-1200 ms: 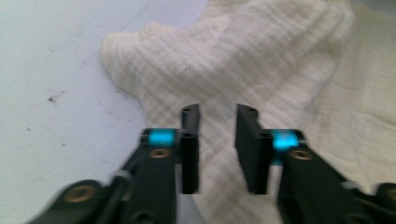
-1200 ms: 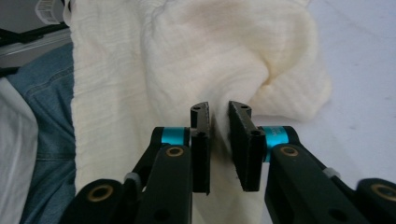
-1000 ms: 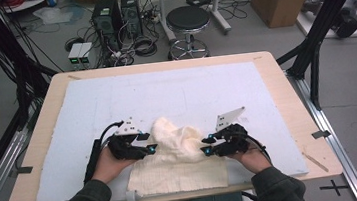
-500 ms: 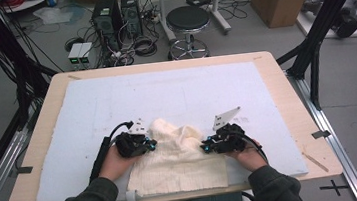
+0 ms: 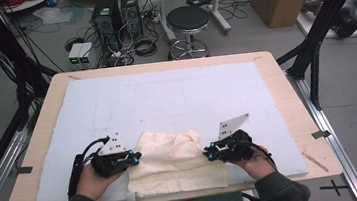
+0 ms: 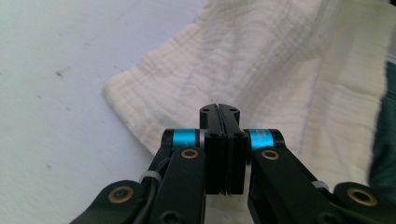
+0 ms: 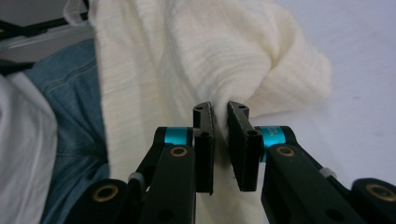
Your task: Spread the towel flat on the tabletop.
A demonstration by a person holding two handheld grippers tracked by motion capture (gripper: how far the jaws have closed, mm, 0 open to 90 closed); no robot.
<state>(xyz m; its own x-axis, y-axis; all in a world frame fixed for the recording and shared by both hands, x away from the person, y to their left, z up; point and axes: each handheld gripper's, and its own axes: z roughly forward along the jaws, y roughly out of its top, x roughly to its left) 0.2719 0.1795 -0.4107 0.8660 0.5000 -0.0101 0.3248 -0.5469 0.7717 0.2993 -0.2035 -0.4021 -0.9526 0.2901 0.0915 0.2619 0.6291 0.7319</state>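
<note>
A cream cloth (image 5: 173,164) lies spread at the near edge of the white mat, its near part hanging toward the person's lap. My left gripper (image 5: 134,157) sits at the cloth's left edge. In the left gripper view its jaws are pressed together (image 6: 219,109) over the cloth (image 6: 280,70), apparently pinching its edge. My right gripper (image 5: 208,152) is at the cloth's right edge. Its jaws (image 7: 219,107) stand almost together with a fold of the cloth (image 7: 187,56) between them.
The white mat (image 5: 176,95) covers most of the wooden table (image 5: 286,94), bare beyond the cloth. The person's jeans (image 7: 70,102) are just under the table's near edge. A stool (image 5: 187,21), computers and a cardboard box stand on the floor behind.
The two grippers have moved apart and a little toward the person. The cloth, bunched up between them before, now lies flatter and wider.
</note>
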